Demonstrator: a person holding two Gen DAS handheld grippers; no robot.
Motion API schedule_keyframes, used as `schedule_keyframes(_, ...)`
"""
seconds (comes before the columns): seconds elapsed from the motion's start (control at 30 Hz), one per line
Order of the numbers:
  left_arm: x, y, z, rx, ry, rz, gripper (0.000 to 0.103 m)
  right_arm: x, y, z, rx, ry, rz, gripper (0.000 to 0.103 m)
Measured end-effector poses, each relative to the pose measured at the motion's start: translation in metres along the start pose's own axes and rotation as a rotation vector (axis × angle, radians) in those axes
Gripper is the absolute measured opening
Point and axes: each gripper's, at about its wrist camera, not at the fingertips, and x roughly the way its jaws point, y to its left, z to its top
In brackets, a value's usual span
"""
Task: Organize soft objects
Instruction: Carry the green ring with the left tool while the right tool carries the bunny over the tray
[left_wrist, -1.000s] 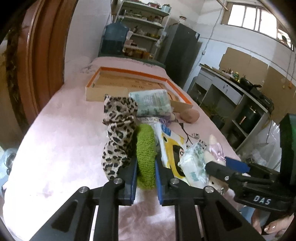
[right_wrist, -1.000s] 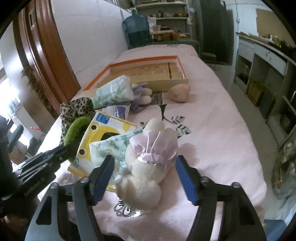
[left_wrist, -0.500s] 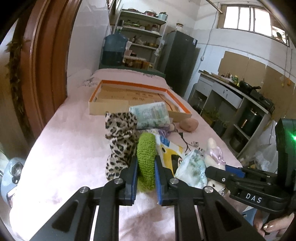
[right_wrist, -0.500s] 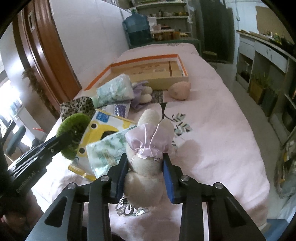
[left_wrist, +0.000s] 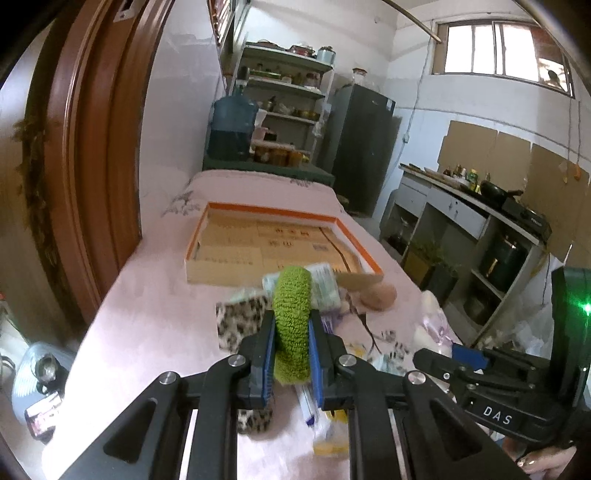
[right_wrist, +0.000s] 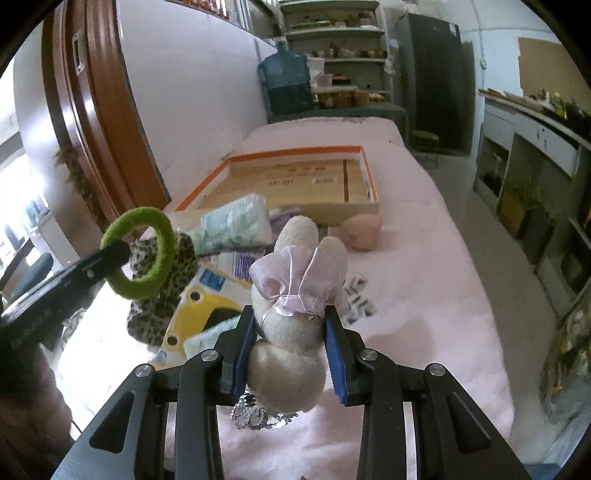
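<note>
My left gripper (left_wrist: 291, 350) is shut on a fuzzy green ring (left_wrist: 293, 317) and holds it above the pink cloth; the ring also shows in the right wrist view (right_wrist: 142, 254), off the table. My right gripper (right_wrist: 290, 354) is shut on a cream plush bunny in a pink dress (right_wrist: 295, 295), lifted a little. A shallow cardboard box with an orange rim (left_wrist: 280, 247) (right_wrist: 295, 181) lies open farther back. A leopard-print cloth (left_wrist: 240, 325), a pale green tissue pack (right_wrist: 236, 225), a yellow packet (right_wrist: 207, 306) and a peach soft ball (right_wrist: 360, 232) lie before the box.
The long table has a pink cloth (right_wrist: 424, 295). A brown door frame (left_wrist: 96, 166) stands along the left. A blue water jug (left_wrist: 232, 129), shelves and a dark fridge (left_wrist: 362, 147) stand behind the table. A counter with cabinets (left_wrist: 480, 229) runs along the right.
Both grippers rose with their loads: the green ring left the table and the bunny came up. The right gripper, open a second ago, closed on the bunny.
</note>
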Motion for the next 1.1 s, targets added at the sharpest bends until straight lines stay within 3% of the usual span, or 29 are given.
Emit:
schedule_keyframes(0.4, 0.012, 0.011, 0.051, 0.044, -0.011, 0.091, 0.017, -0.001, -0.003, 0.052, -0.055, -0.074, 0.017, 0.036)
schedule_keyframes(0.67, 0.019, 0.011, 0.092, 0.094, -0.066, 0.132, 0.017, 0.005, 0.004, 0.099, -0.09, -0.132, 0.055, 0.036)
schedule_keyframes(1.1, 0.083, 0.04, 0.15, 0.087, -0.003, 0.131, 0.017, 0.071, 0.0, 0.181, -0.104, -0.087, 0.115, 0.036)
